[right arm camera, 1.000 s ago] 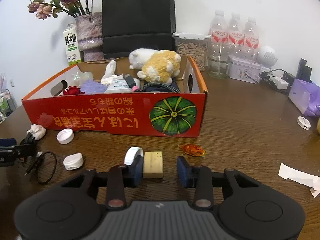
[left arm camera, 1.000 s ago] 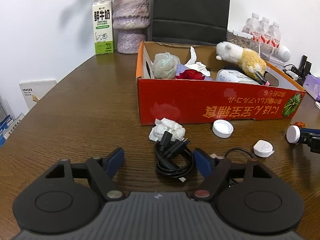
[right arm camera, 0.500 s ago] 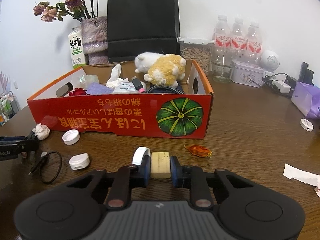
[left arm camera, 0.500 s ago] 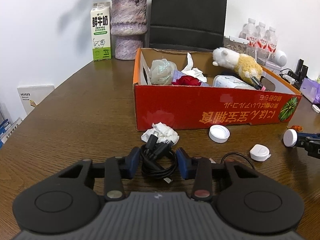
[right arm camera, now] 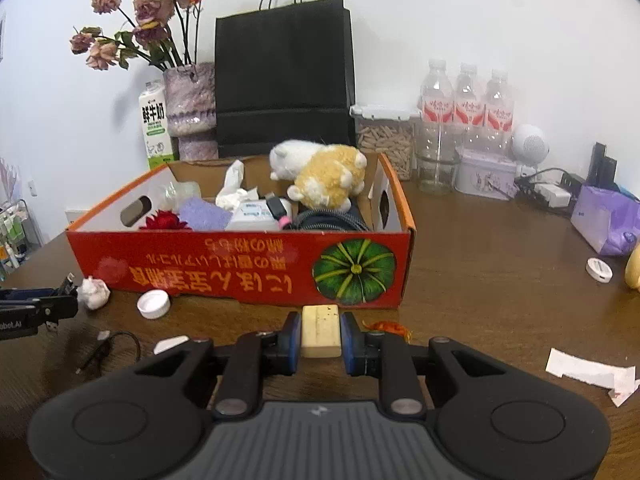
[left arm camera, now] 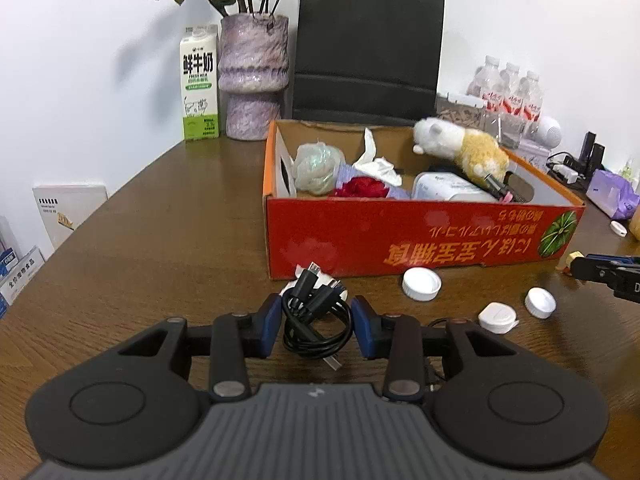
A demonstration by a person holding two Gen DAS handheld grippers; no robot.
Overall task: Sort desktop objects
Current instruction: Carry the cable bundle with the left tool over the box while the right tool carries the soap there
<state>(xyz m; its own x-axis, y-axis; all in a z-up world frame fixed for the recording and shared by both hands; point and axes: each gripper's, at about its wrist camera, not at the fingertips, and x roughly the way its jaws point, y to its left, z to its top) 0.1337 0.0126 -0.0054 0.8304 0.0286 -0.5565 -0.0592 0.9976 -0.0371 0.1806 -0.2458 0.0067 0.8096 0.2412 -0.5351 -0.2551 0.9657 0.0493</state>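
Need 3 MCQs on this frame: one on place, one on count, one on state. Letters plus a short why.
1. Where does the plush toy lie?
A. in the red cardboard box
B. on the bare table
C. inside the black paper bag

2. How many water bottles stand in a row by the wall?
A. one
B. three
C. five

3. What is the right gripper doing?
A. hanging open over nothing
B. clamped on the beige eraser
C. clamped on a bottle cap

Answers:
1 A, it rests on the items in the box.
2 B, three red-labelled bottles show side by side.
3 B, both blue pads press on the block's sides.
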